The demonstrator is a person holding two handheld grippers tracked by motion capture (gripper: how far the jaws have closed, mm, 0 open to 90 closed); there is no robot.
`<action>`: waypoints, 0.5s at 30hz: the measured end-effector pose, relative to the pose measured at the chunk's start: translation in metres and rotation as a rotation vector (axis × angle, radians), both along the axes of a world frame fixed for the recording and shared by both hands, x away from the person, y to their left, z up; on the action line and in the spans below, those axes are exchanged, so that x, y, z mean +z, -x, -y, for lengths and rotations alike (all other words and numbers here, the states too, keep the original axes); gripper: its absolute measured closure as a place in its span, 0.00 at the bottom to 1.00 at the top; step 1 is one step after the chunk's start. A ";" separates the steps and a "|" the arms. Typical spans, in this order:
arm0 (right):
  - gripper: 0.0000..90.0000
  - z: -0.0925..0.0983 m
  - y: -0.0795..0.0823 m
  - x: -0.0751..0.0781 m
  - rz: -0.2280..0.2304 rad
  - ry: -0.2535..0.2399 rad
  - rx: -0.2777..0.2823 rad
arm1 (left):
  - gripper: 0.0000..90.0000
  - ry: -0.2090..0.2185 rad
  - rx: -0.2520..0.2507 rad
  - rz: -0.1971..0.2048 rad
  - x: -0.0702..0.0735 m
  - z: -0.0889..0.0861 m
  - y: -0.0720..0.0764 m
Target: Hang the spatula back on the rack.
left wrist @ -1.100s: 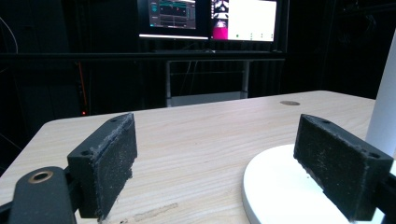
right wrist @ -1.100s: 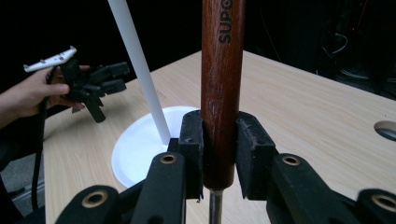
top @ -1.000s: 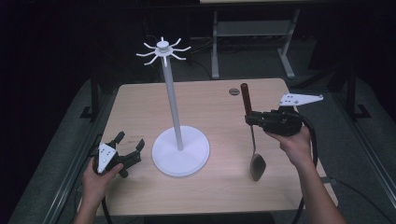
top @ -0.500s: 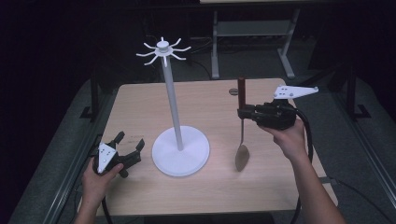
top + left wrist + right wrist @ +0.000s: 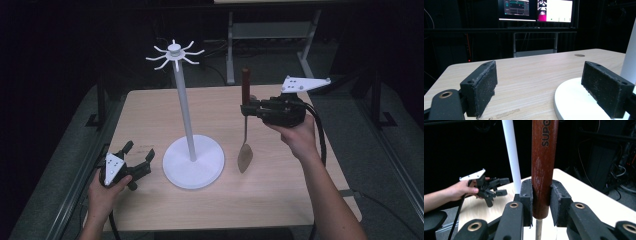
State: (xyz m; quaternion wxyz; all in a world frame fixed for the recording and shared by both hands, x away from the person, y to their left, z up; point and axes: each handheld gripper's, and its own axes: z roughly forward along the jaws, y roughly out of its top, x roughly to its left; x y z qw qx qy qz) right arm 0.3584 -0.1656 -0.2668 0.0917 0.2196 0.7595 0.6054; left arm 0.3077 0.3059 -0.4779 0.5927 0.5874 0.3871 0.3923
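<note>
Spatula in the air is the sum of the present step — the right claw has its two pads clamped on the lower end of the dark red wooden handle, just above the thin metal shank, and the tool hangs upright with the handle up and the blade down, clear of the surface or close to it; whether the blade tip is quite free of the wood I cannot tell from above. In the right gripper view the handle stands squeezed between the pads, which are closed in on it with no slack. It hangs over the right half of the surface, nearer the far edge than the near one, well apart from the white stand, whose round base sits about mid-surface and whose slim pole carries a ring of hooks at the top. The left claw rests low near the near-left corner, just beside the base, its jaws wide apart and holding nothing; its own view shows both pads spread over bare wood with the base rim at the right. I judge the work to be hanging the tool on the rack, and this is the carry. The next move calls for raising the handle end to hook height and bringing it across to the pole — if the handle has a hanging hole, it is hidden here, so that alignment will need care, and the left claw may have to steady the base.
</note>
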 end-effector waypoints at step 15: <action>0.82 -0.031 -0.003 0.030 0.062 -0.004 0.052 | 0.14 0.001 0.000 -0.002 0.000 0.000 0.000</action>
